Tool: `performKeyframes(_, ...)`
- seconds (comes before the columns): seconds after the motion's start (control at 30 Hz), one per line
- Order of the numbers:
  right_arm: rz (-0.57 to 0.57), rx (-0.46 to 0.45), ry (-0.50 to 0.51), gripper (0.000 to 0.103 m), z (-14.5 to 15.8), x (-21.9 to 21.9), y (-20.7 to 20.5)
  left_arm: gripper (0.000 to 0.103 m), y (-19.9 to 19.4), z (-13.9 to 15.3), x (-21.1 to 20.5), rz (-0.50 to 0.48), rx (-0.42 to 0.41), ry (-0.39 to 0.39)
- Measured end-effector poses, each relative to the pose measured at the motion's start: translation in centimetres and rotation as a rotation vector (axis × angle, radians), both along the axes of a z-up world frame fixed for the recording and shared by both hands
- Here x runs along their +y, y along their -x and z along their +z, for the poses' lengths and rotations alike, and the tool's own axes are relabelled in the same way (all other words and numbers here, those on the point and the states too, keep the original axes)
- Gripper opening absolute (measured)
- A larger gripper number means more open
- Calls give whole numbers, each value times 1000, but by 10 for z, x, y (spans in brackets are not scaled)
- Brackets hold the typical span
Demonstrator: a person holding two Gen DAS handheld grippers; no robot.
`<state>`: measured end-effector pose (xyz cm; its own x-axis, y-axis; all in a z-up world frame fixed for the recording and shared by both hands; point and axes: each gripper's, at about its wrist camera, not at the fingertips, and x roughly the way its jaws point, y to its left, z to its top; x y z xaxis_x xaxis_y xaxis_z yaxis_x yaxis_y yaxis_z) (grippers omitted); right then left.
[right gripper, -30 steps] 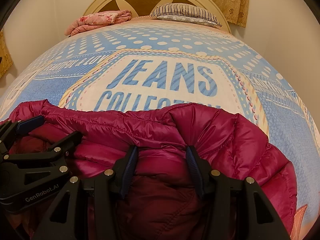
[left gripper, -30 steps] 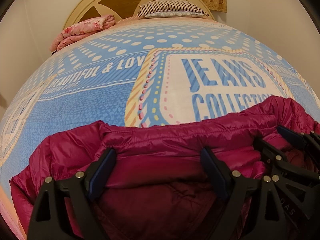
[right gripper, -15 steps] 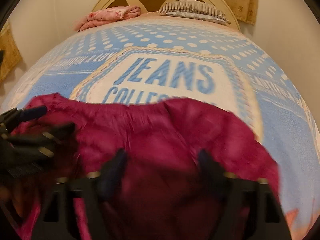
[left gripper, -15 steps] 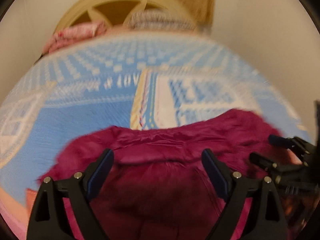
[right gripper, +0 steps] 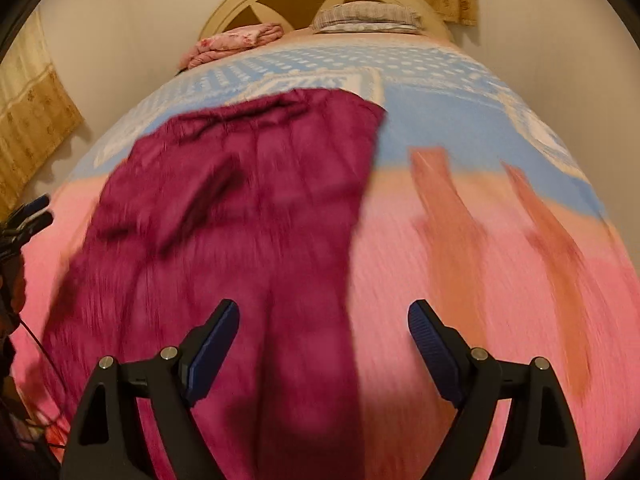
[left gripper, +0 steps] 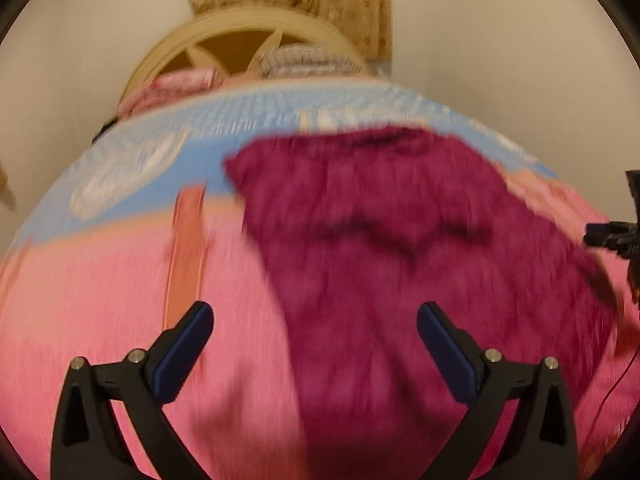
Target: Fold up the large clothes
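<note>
Left gripper [left gripper: 314, 330] and right gripper [right gripper: 323, 326] are held above the bed [right gripper: 500, 280], jaws spread wide, nothing grasped. The magenta jacket [left gripper: 400, 248] is seen lying at frame centre, spanning blue and pink bedding. Motion blur obscures finer detail.

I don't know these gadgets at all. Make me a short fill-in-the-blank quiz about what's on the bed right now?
1. The jacket lying on the bed is dark ____ in colour.
2. The left gripper and the right gripper both have their jaws ____, holding nothing.
3. The striped pillow lies at the ____ of the bed, by the folded pink blanket.

Missing words: red; open; head
</note>
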<state>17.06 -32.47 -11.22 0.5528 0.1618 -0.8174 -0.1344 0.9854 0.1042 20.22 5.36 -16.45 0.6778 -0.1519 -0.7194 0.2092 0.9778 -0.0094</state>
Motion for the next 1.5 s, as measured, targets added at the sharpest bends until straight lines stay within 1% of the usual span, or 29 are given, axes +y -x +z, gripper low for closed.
performKeyframes(0.07, -34, 7, -20, 87, -6, -12, 32, 103, 20, -14, 8, 34, 31, 15)
performKeyframes(0.13, -78, 20, -13, 87, -16, -19, 59, 103, 40, -28, 16, 65, 73, 51)
performKeyframes(0.17, -90, 27, -13, 87, -20, -22, 67, 103, 49, -33, 18, 72, 80, 73)
performKeyframes(0.23, -107, 42, -49, 87, -27, -26, 82, 103, 64, -39, 14, 68, 83, 80)
performKeyframes(0.3, -104, 55, -95, 87, -34, -23, 92, 103, 72, -45, 7, 55, 95, 97)
performKeyframes(0.33, -99, 55, -99, 87, -36, -20, 95, 103, 74, -47, 4, 44, 104, 108)
performKeyframes(0.4, -92, 36, -99, 87, -38, -14, 103, 103, 81, -54, 0, 32, 121, 119)
performKeyframes(0.5, -109, 12, -154, 86, -41, -13, 107, 102, 85, -62, -7, 22, 133, 134)
performKeyframes(0.53, -115, 7, -163, 85, -40, -13, 109, 100, 86, -62, -9, 22, 132, 135)
performKeyframes(0.57, -114, 4, -171, 81, -40, -13, 109, 98, 88, -61, -11, 22, 122, 126)
performKeyframes(0.6, -106, 2, -178, 58, -40, -13, 110, 93, 91, -60, -11, 20, 111, 111)
performKeyframes(0.63, -97, 6, -210, 37, -40, -14, 110, 87, 92, -58, -12, 13, 103, 96)
performKeyframes(0.67, -94, 10, -245, 34, -40, -16, 111, 81, 94, -56, -13, 4, 95, 78)
performKeyframes(0.7, -89, 13, -268, 27, -41, -16, 112, 69, 96, -53, -13, -4, 87, 61)
performKeyframes(0.73, -80, 11, -276, 22, -41, -14, 114, 54, 99, -51, -12, -6, 83, 40)
performKeyframes(0.77, -77, 9, -281, 21, -41, -13, 115, 46, 100, -49, -11, -7, 82, 25)
performKeyframes(0.8, -76, 8, -299, 19, -41, -13, 116, 29, 102, -46, -9, -17, 84, 29)
performKeyframes(0.83, -78, 8, -323, 18, -41, -13, 117, 17, 103, -45, -6, -21, 87, 36)
performKeyframes(0.93, -85, 2, -360, 15, -41, -14, 122, 9, 107, -42, -6, -36, 85, 39)
performKeyframes(0.97, -87, 2, -370, 15, -41, -15, 124, 7, 109, -42, -8, -52, 85, 50)
performKeyframes(1.07, -84, 0, -404, 12, -40, -15, 128, 6, 114, -37, -6, -72, 78, 104)
performKeyframes(1.13, -81, -4, -415, 11, -39, -15, 131, 5, 116, -30, 0, -79, 68, 161)
performKeyframes(1.27, -68, -13, -446, 9, -33, -17, 140, 4, 121, -13, 21, -87, 41, 284)
performKeyframes(1.33, -56, -13, -471, 9, -31, -16, 146, 4, 123, -3, 34, -76, 20, 345)
performKeyframes(1.37, -50, -12, -502, 9, -29, -16, 150, 4, 128, 4, 43, -71, 7, 397)
performKeyframes(1.4, -43, -15, -533, 8, -25, -16, 154, 4, 130, 11, 50, -71, -8, 430)
performKeyframes(1.43, -32, -23, -555, 8, -20, -15, 159, 4, 138, 22, 56, -76, -41, 459)
performKeyframes(1.5, -6, -51, -587, 8, -5, -14, 170, 4, 157, 46, 67, -91, -133, 491)
